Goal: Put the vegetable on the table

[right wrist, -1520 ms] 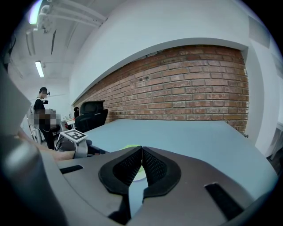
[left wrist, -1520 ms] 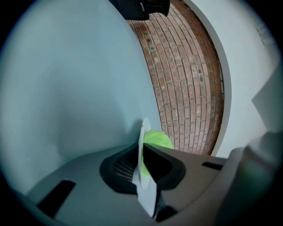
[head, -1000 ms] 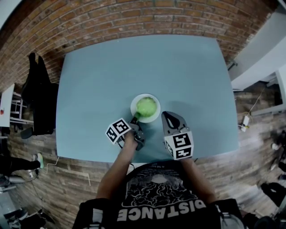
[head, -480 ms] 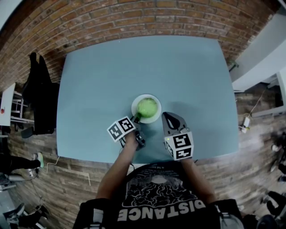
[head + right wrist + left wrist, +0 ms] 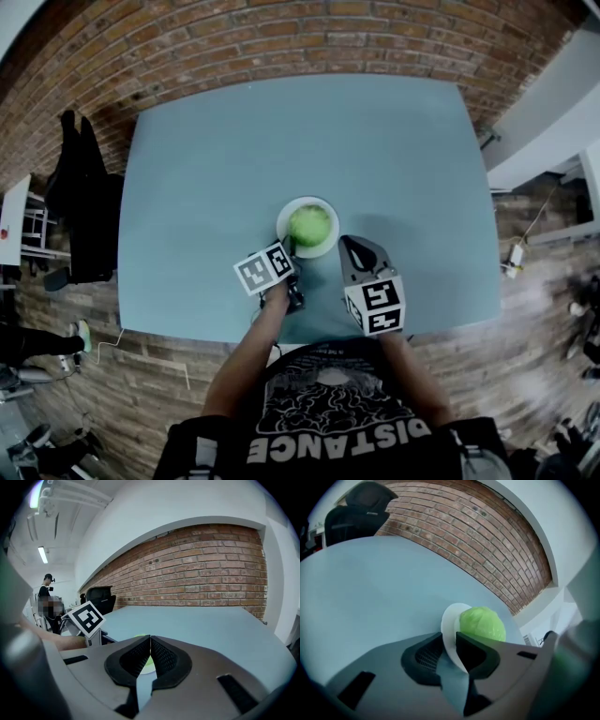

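Note:
A round green vegetable lies on a small white plate near the front of the blue table. My left gripper is shut on the plate's near rim. In the left gripper view the plate's rim stands edge-on between the jaws, with the vegetable just beyond. My right gripper hovers right of the plate, shut and empty. Its pads meet in the right gripper view, and a sliver of the plate shows behind them.
A black chair stands off the table's left edge. Brick floor surrounds the table and a brick wall rises behind it. A person stands far left in the right gripper view. The left gripper's marker cube shows there too.
My left gripper's marker cube has shifted right and turned, closer to the plate. The plate and vegetable have barely moved. The right gripper has held still.

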A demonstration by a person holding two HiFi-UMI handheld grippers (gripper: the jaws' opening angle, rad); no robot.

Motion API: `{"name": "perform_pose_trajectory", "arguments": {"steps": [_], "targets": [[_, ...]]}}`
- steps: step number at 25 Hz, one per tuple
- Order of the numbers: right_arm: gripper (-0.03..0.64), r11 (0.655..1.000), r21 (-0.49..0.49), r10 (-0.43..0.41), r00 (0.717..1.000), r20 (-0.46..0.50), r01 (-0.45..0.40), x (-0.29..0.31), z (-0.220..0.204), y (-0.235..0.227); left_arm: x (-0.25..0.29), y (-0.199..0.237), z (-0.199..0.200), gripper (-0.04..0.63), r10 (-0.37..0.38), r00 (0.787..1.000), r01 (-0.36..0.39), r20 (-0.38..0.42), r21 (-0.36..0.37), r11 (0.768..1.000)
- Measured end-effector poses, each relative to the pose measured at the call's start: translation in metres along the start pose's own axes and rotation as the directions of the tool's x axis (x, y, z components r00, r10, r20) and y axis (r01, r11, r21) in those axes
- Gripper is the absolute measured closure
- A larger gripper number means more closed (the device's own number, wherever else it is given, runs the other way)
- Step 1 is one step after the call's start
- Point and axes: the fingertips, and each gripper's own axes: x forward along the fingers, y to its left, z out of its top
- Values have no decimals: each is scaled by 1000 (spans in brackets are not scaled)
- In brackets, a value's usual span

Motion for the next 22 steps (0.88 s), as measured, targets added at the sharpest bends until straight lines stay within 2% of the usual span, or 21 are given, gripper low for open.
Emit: {"name": "perform_pose_trajectory", "arguments": {"steps": [8, 11, 14, 18, 22], "targets": [[607, 1000, -3, -9, 1000, -15, 9, 0, -6, 2, 0, -3, 0, 505, 48, 999, -47, -4, 130, 990], [607, 1000, 0, -10, 1000, -21, 10, -1, -8, 4, 0, -1, 3, 500, 90, 996, -94, 31, 219, 971], [607, 1000, -1, -14, 1000, -21, 14, -2, -9, 4, -2, -5, 11, 501, 104, 991, -124, 78, 321, 939], [607, 1000, 3, -11, 1000, -18, 11, -4, -6, 9, -12, -14, 16, 502, 70, 993, -102, 97, 386, 917], [607, 1000, -2, -4, 1000, -8, 4, -4, -4, 14, -22, -31, 17, 502, -21, 992, -38, 121, 462, 886]]}}
